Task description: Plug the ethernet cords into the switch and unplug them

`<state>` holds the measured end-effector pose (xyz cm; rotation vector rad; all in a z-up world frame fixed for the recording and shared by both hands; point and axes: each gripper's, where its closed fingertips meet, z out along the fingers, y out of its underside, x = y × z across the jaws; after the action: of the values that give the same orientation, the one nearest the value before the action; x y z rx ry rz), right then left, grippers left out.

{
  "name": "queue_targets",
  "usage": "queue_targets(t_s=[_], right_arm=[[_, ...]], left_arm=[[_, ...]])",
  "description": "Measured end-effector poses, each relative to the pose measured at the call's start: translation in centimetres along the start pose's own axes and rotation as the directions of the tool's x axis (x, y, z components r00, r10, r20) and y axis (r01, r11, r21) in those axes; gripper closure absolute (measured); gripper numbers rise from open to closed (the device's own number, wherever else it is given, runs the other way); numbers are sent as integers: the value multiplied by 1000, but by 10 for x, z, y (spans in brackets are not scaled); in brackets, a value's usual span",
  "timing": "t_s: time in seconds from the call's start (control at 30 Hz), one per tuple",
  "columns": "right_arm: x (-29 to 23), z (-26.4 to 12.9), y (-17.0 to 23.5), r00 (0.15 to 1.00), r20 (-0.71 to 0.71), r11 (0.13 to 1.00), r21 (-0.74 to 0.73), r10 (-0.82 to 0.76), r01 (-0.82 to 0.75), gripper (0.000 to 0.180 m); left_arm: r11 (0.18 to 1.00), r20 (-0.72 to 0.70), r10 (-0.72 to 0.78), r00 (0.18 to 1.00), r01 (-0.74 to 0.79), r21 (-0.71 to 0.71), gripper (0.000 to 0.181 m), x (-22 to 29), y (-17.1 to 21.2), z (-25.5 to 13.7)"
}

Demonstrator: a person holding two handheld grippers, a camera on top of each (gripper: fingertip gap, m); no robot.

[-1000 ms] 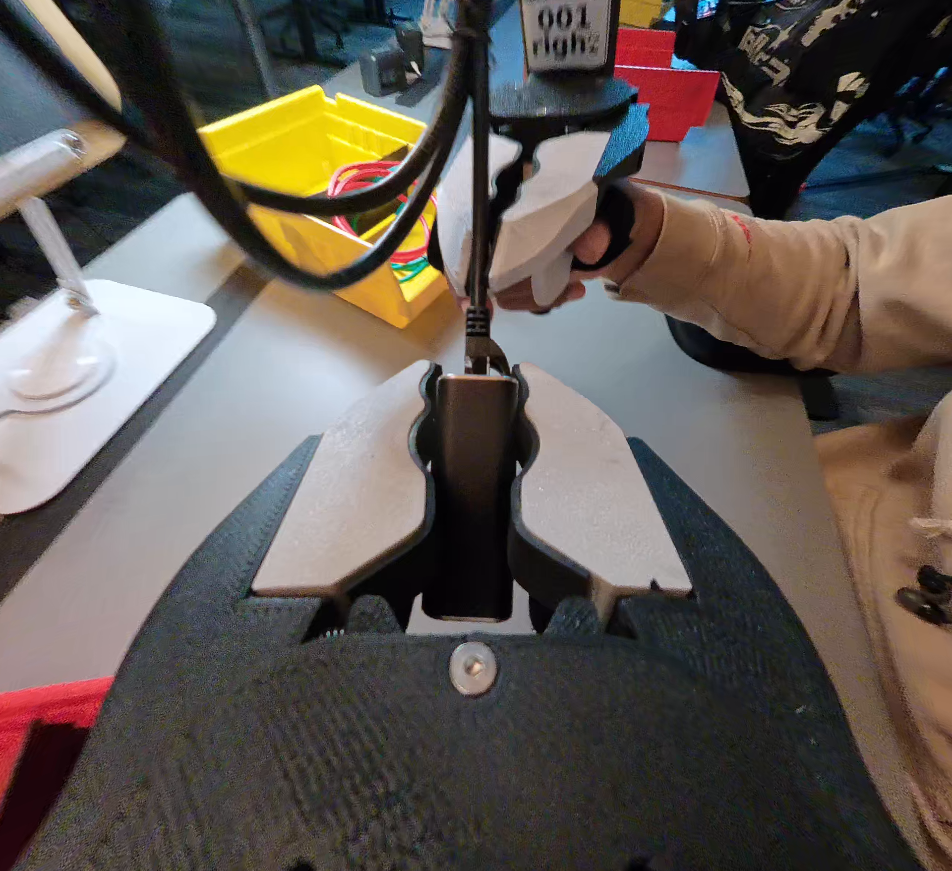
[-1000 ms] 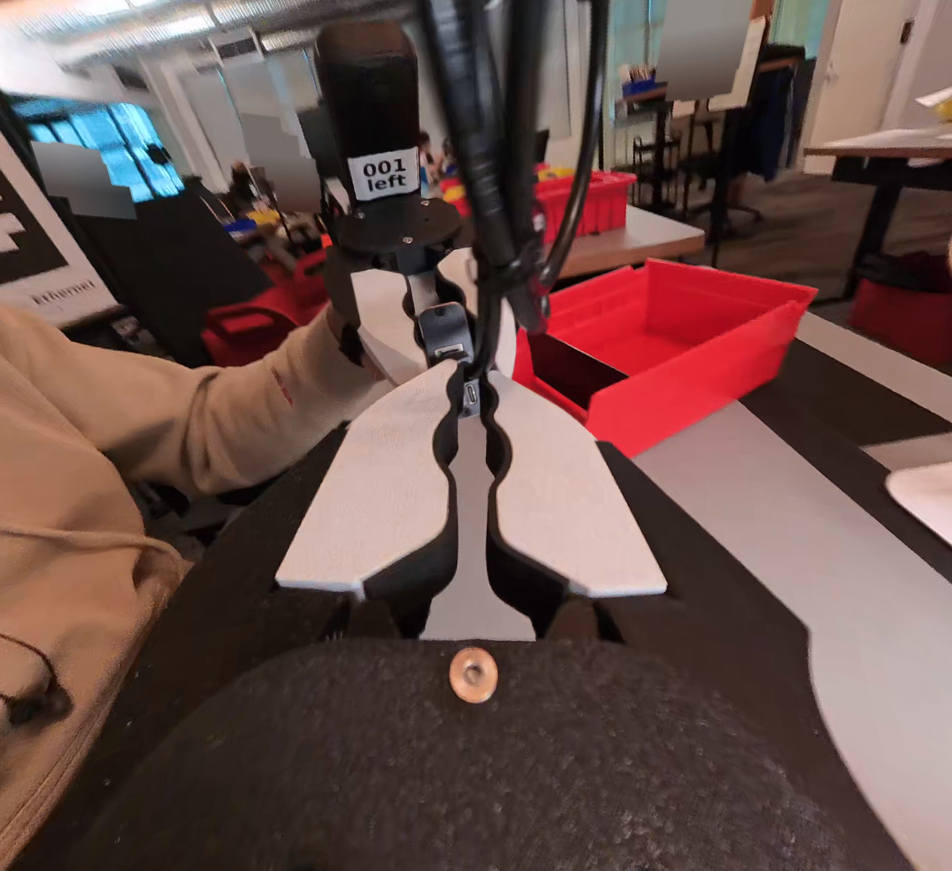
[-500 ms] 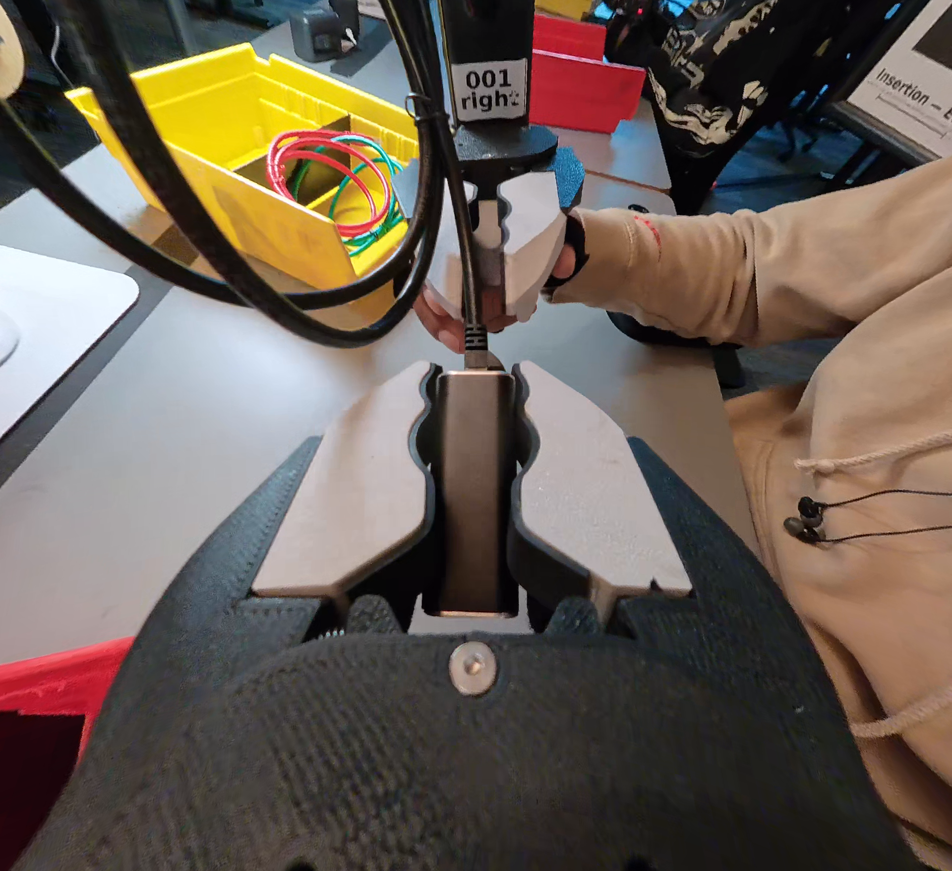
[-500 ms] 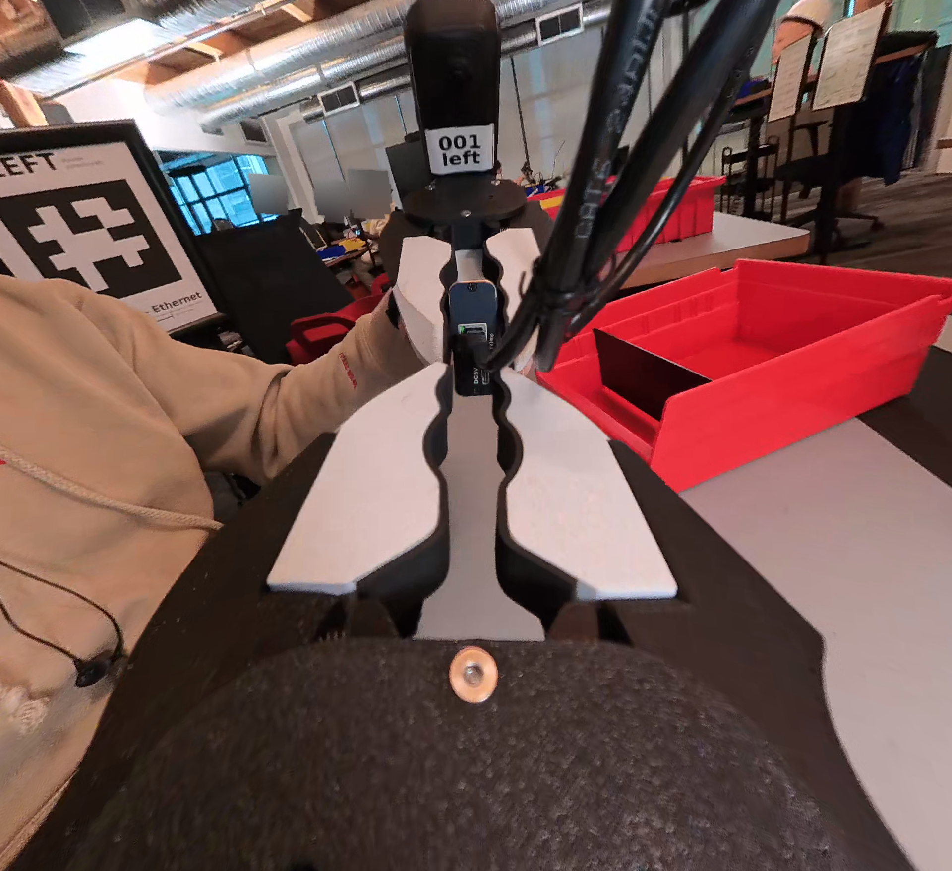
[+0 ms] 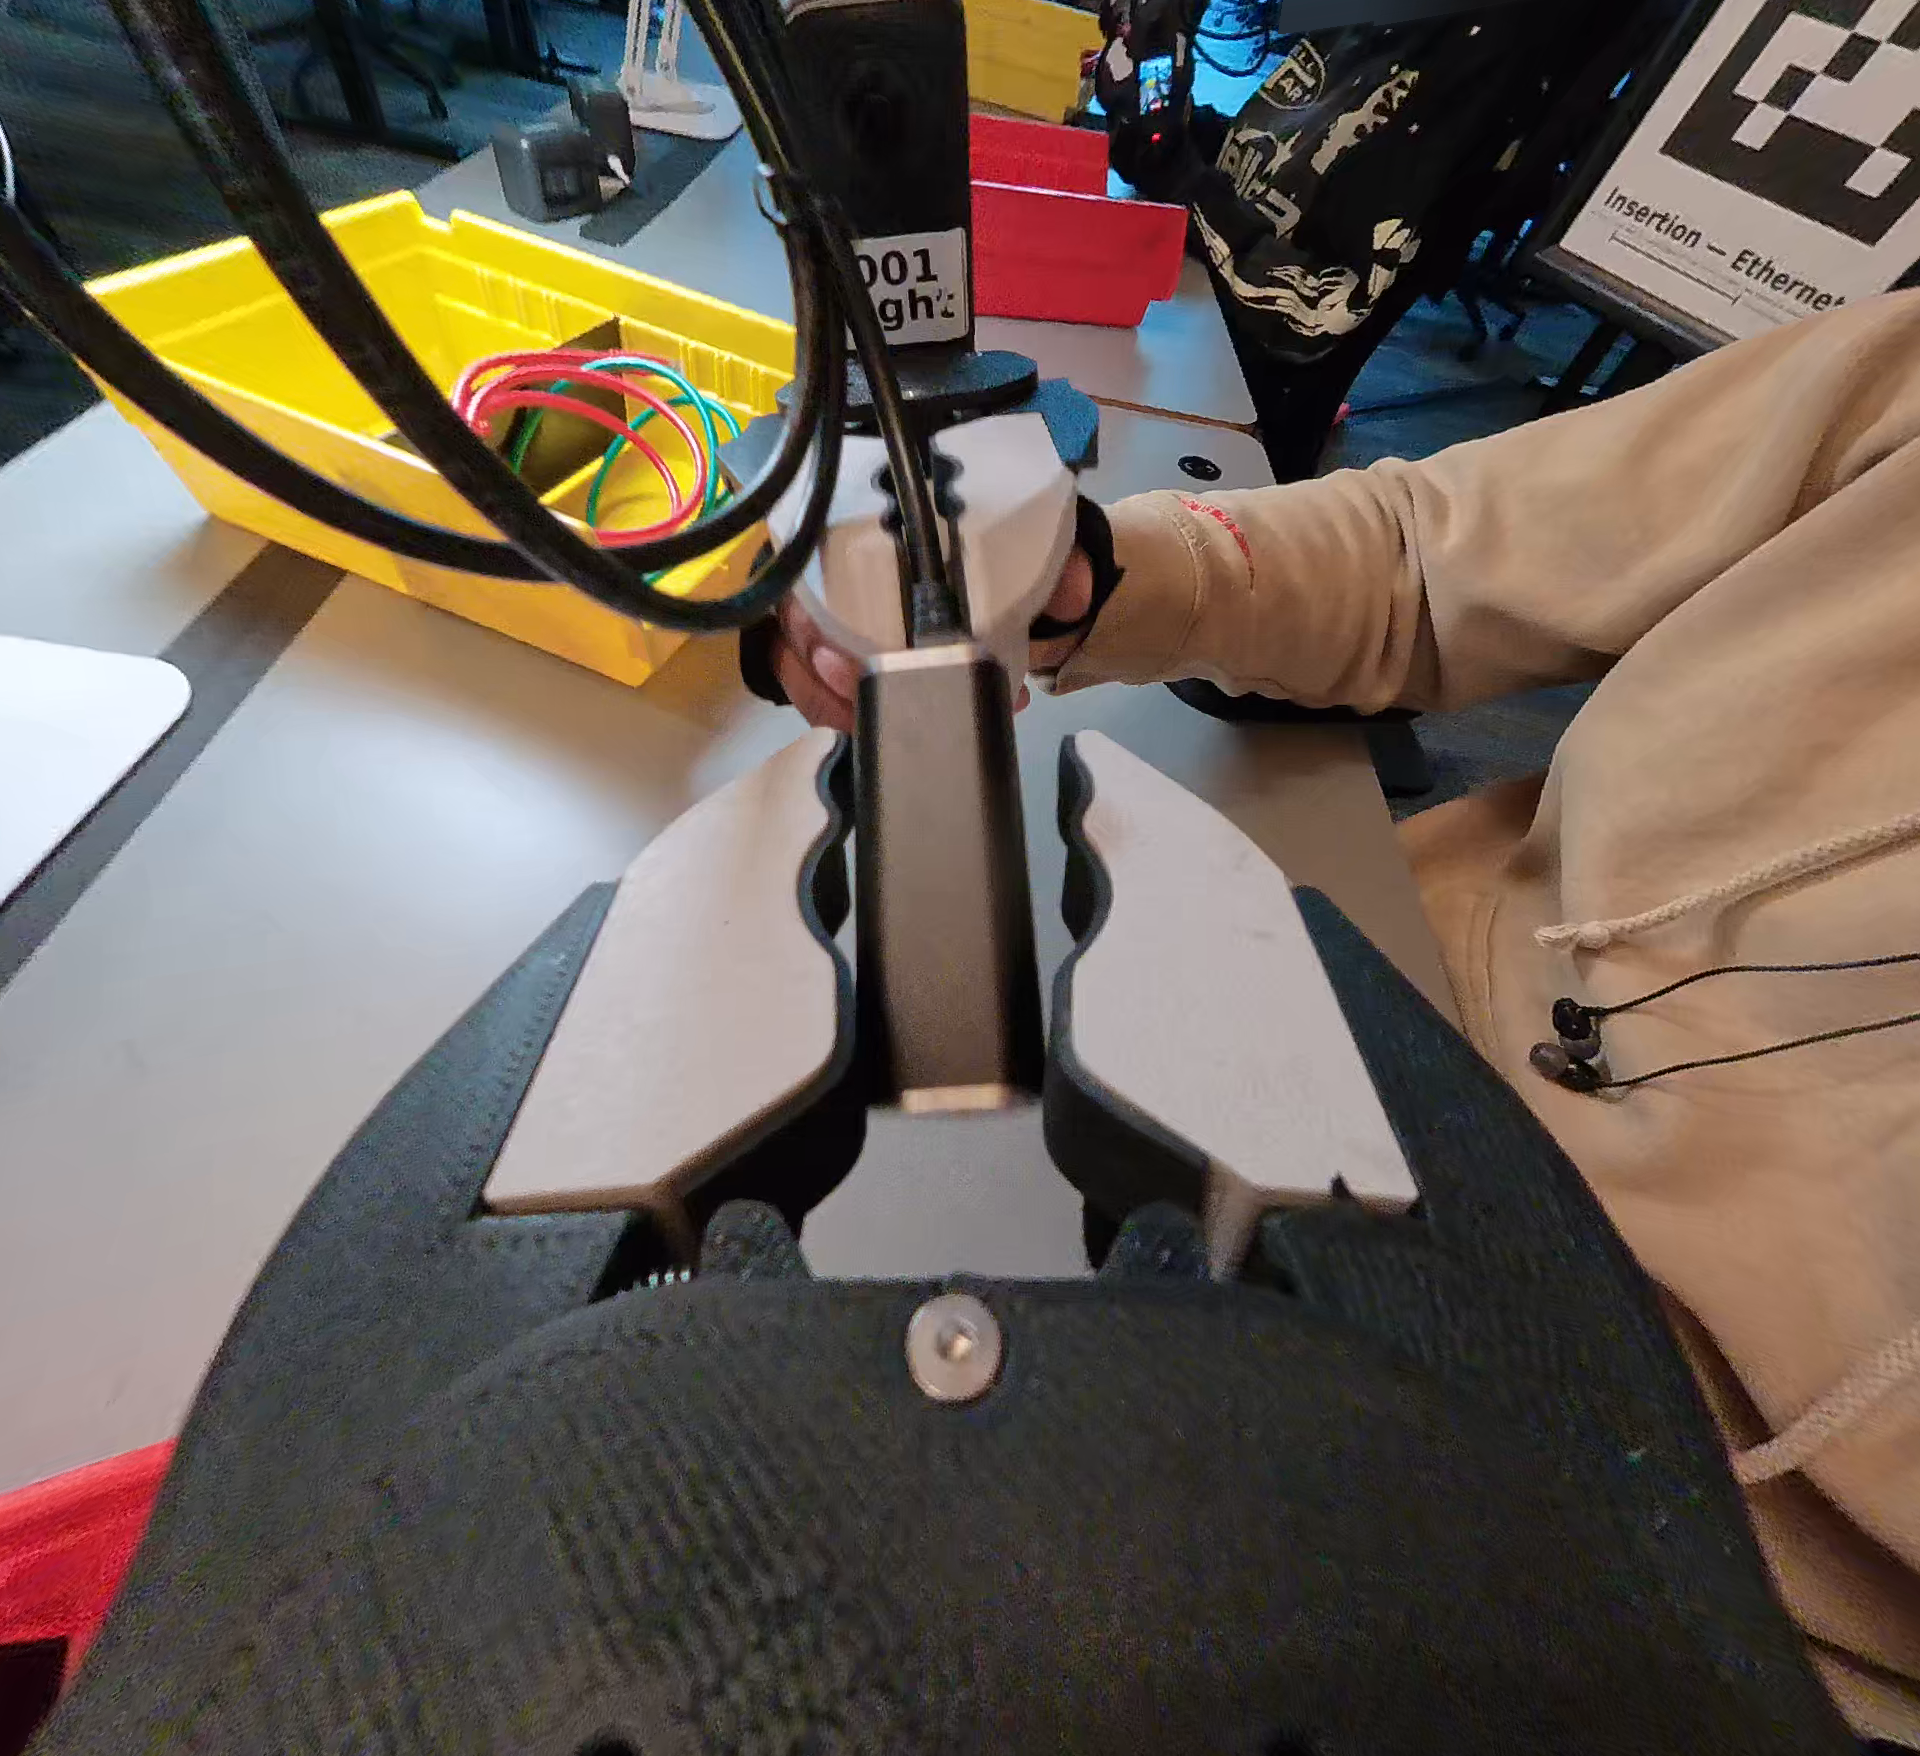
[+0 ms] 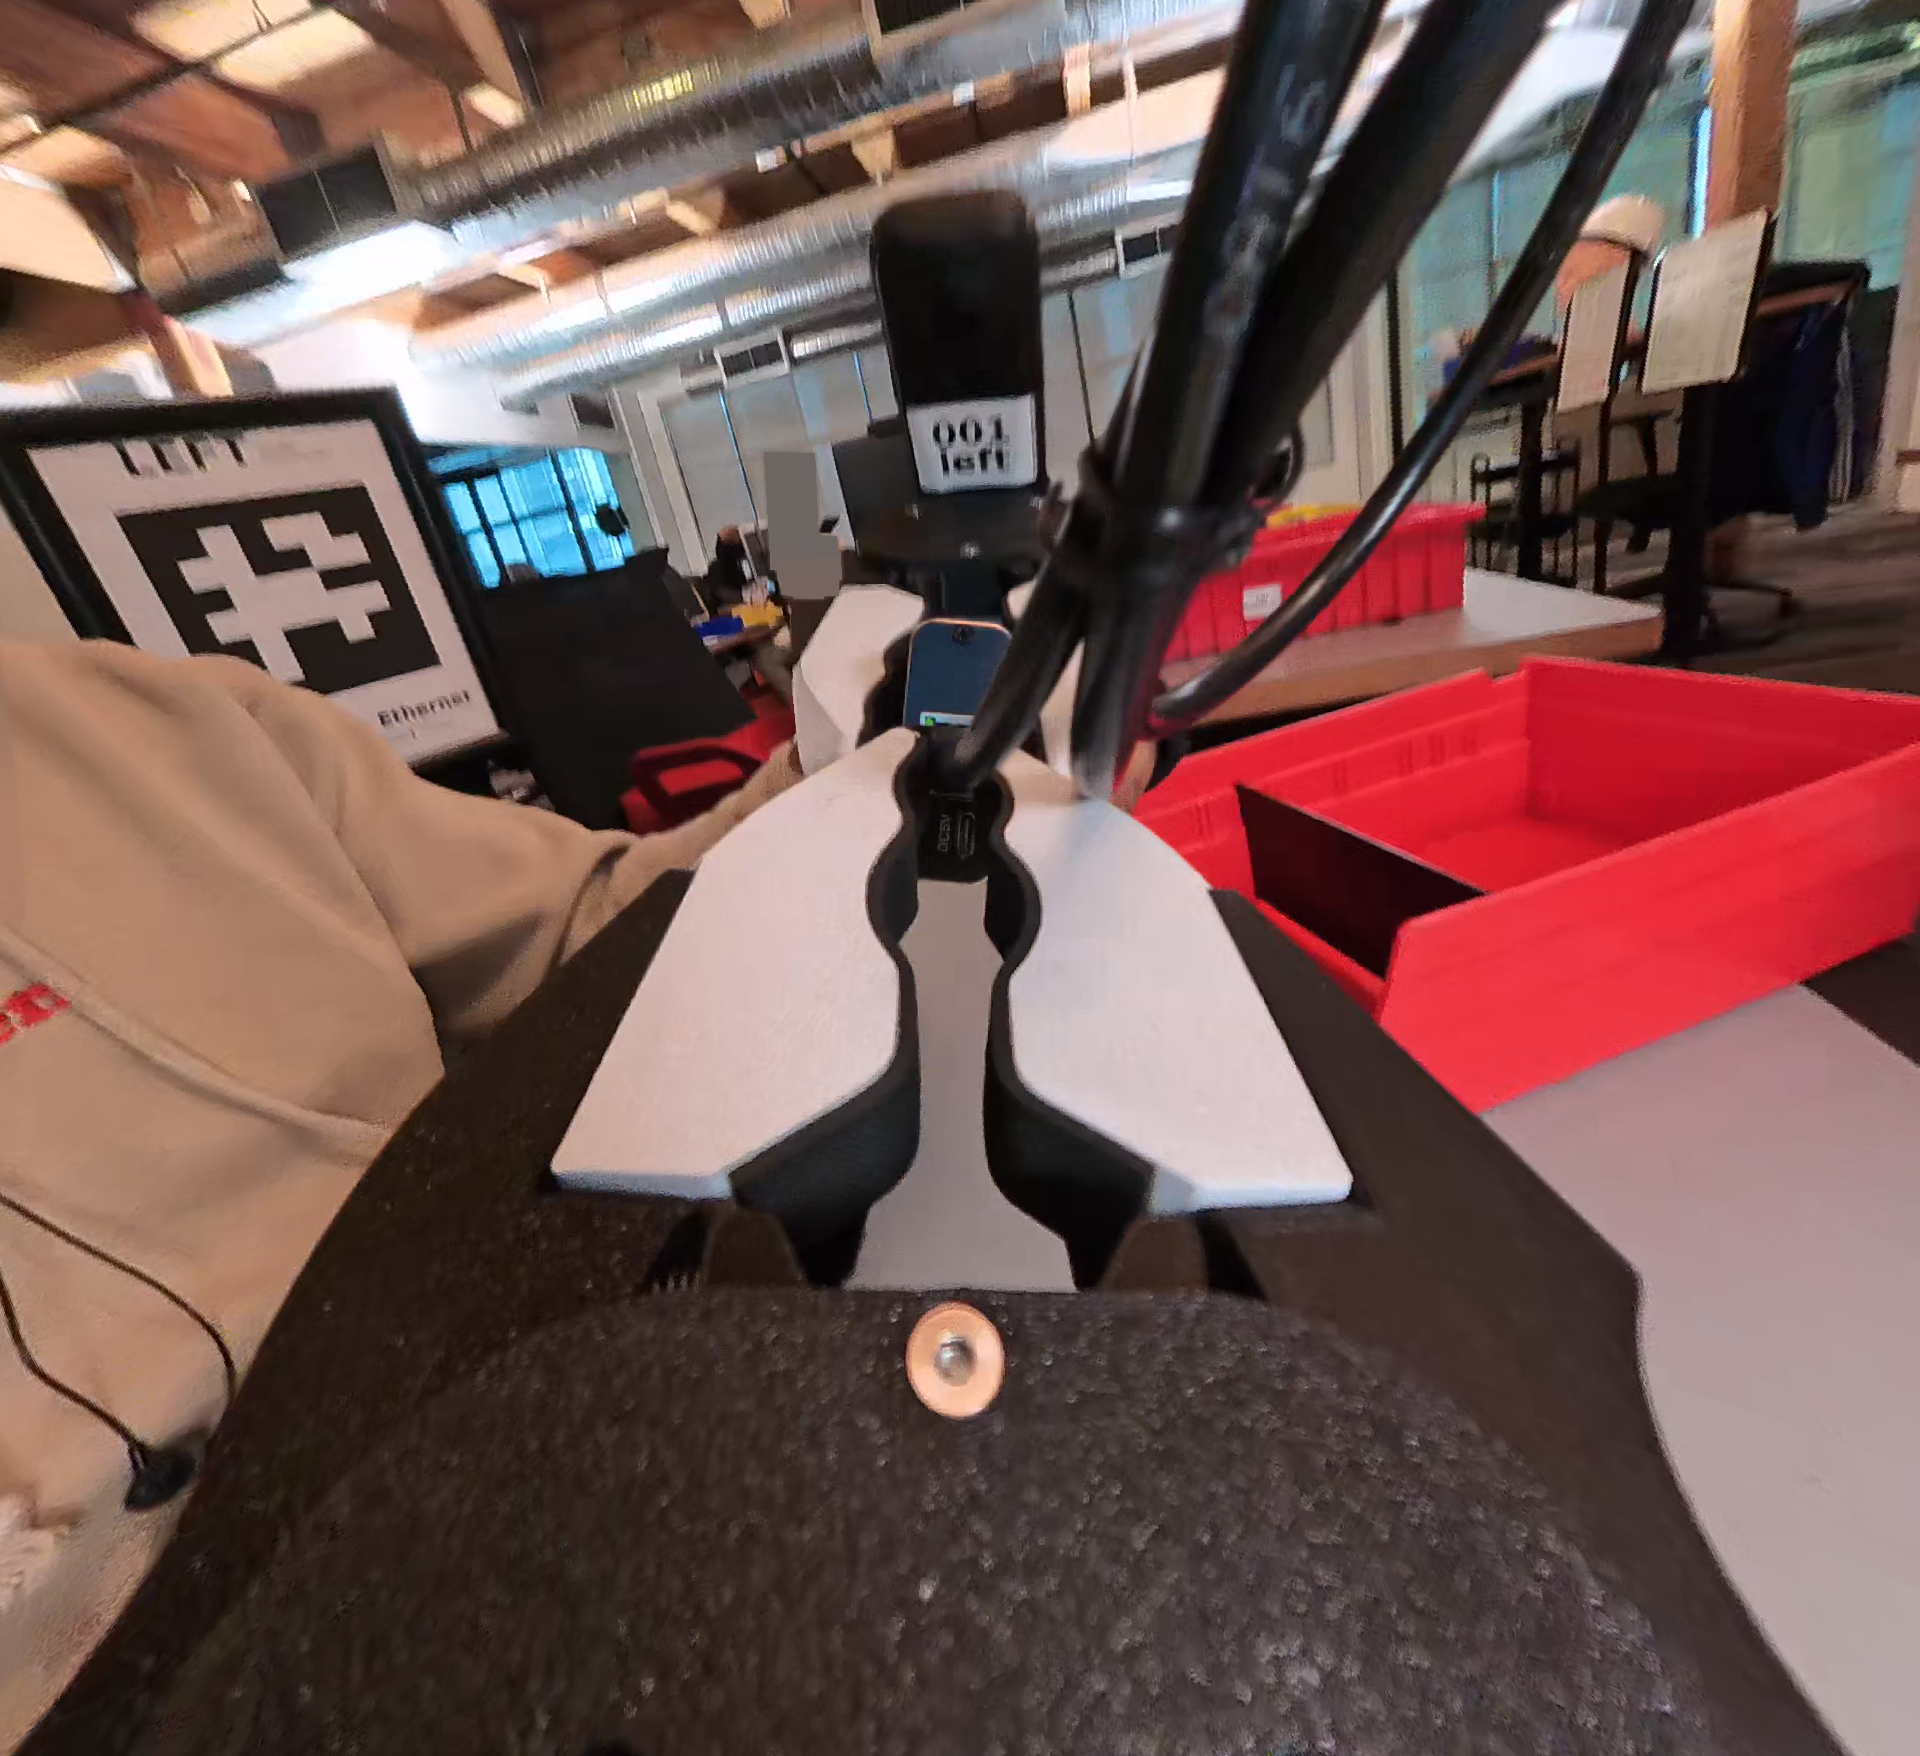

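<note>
The switch (image 5: 940, 875) lies lengthwise between the fingers of the left gripper (image 5: 956, 745), its far end sticking out past the tips. The jaws stand slightly wider than the switch, with a sliver of gap at the right finger, so it looks cradled rather than clamped.

Straight ahead, the right gripper (image 6: 956, 771) is nearly closed, pinching the plug (image 6: 951, 833) of a black cord (image 6: 1174, 418) right at the switch's far face. The cord rises and loops back overhead, tied in with other black cords.

The plug looks seated, or nearly so, in a port. So this is probably mid-cycle: one cord is in, and pulling it out is not yet done. Whether other ports have been used cannot be told. Coloured cords (image 5: 603, 428) lie in a yellow bin (image 5: 312, 335) ahead-left of the left gripper, apparently still waiting.
</note>
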<state>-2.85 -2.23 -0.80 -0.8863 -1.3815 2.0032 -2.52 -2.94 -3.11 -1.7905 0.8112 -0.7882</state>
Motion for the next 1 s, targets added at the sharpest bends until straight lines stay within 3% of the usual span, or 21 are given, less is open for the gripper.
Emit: queue_targets(t_s=[0.13, 0.33, 0.47, 0.6, 0.77, 1.0], right_arm=[[-2, -12, -24, 1000, 3, 994, 109, -6, 5, 172], [-1, -16, -32, 999, -26, 988, 148, -32, 35, 172], [4, -17, -34, 993, -94, 990, 116, -65, 75, 170], [0, -14, -33, 990, -101, 992, 71, -96, 104, 162], [-5, -13, -34, 989, -89, 991, 56, -114, 119, 166], [-11, -14, -40, 970, -128, 978, 18, -205, 209, 165]], left_arm=[[994, 7, 40, 999, -40, 106, 138, -2, -13, -2], [936, -28, -30, 999, 38, 349, 155, -4, -45, -6], [934, 18, -38, 999, 29, 356, 155, -8, -47, -5], [931, 8, -43, 999, 37, 363, 155, -5, -48, -1], [931, -18, -58, 998, 61, 359, 155, -2, -49, 1], [951, 87, -3, 996, -24, 307, 155, 4, -52, 3]])
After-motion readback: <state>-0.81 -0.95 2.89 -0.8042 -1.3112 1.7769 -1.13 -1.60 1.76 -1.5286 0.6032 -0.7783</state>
